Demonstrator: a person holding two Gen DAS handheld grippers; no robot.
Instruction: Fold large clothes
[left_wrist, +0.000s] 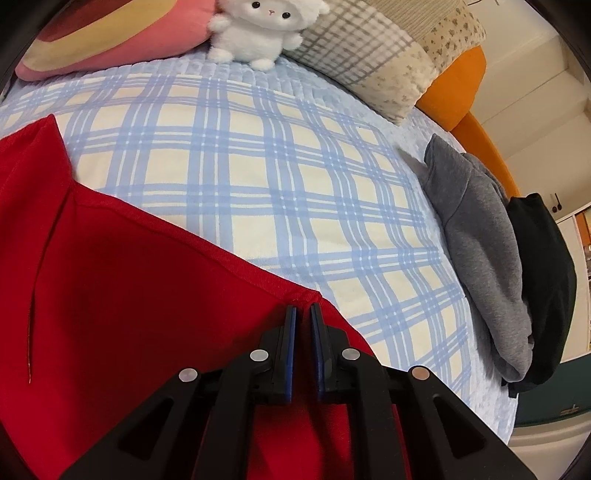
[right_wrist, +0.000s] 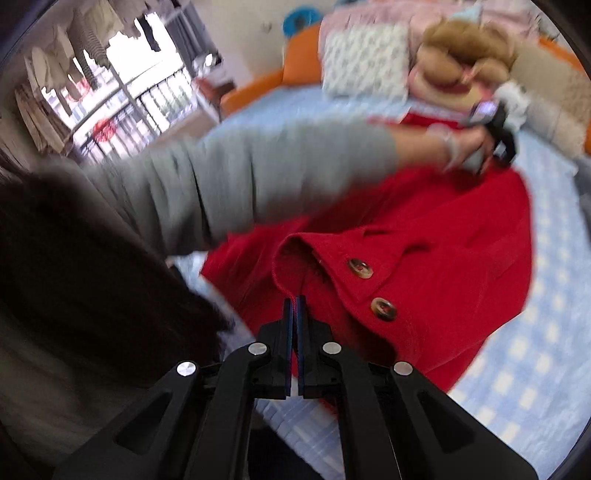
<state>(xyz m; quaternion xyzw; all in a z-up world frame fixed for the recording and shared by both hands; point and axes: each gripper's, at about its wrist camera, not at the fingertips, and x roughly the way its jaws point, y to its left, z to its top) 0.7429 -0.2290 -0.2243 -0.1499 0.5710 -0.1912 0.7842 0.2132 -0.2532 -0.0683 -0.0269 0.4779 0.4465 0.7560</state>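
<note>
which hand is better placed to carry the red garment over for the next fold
Probably right: the right tongs pinch the red garment at its free buttoned edge, ready to swing across, while the left tongs pin a far corner.

**Black grippers, grey sleeve**

Each gripper, left gripper (left_wrist: 303, 308) and right gripper (right_wrist: 294, 300), has matte black angular arms with triangular cut-outs, round silver pivot pins and thin blue pads. The person wears a grey knit sleeve (right_wrist: 229, 177) and a pale bracelet (right_wrist: 451, 142).
</note>
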